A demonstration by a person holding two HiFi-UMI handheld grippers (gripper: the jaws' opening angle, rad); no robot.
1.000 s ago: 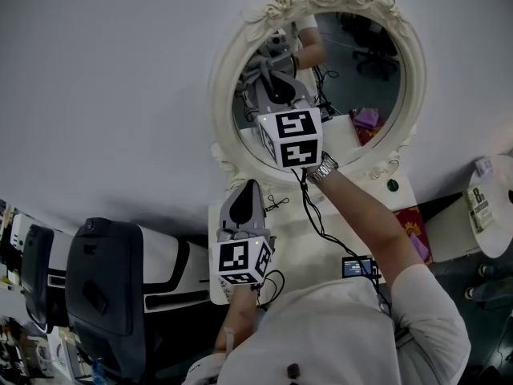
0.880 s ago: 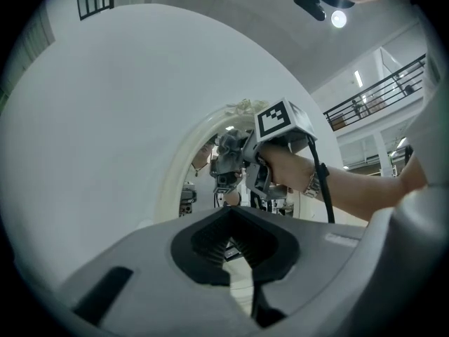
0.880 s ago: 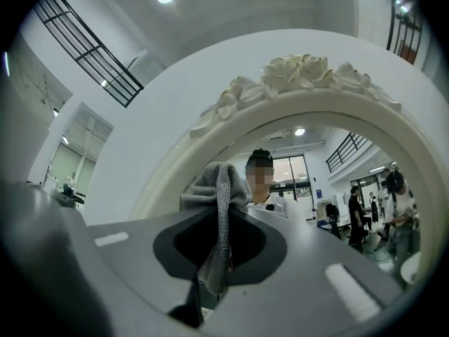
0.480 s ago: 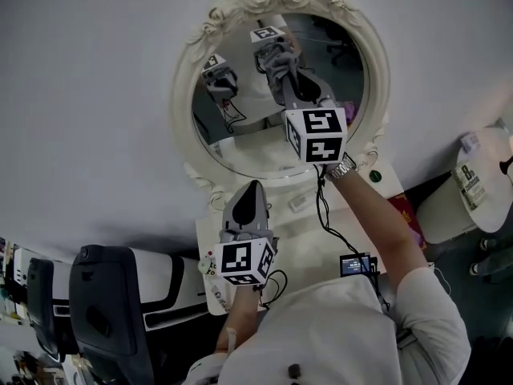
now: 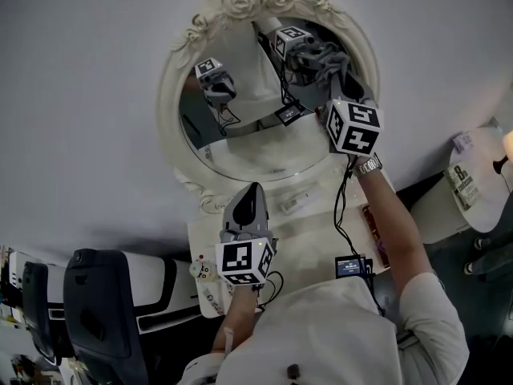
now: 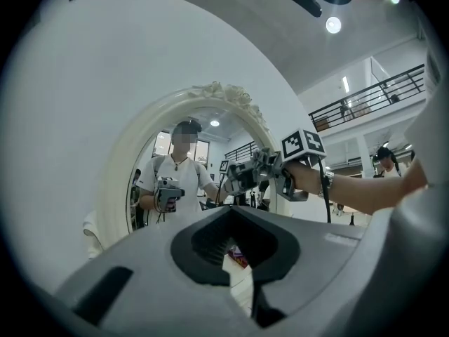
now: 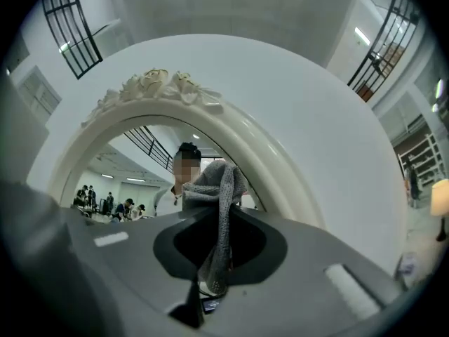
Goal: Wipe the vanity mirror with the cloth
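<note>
R tool is up at the upper right of the vanity mirror, clamped tight on the grey cloth, which is pressed to the glass near the rim. In the right gripper view the cloth hangs bunched between the closed jaws of the tool, blocking part of the reflection, w/ the rose-carved frame arching overhead. The marker cube and the arm cover the frame's right edge. L tool hovers low at centre frame over the white counter, jaws together, nothing in them, well short of the glass. From its own view that tool's body hides the mirror's lower part. A black cable trails down from the R tool to a small lit screen. There's a black chair lower left and a round white table at the right edge.
</note>
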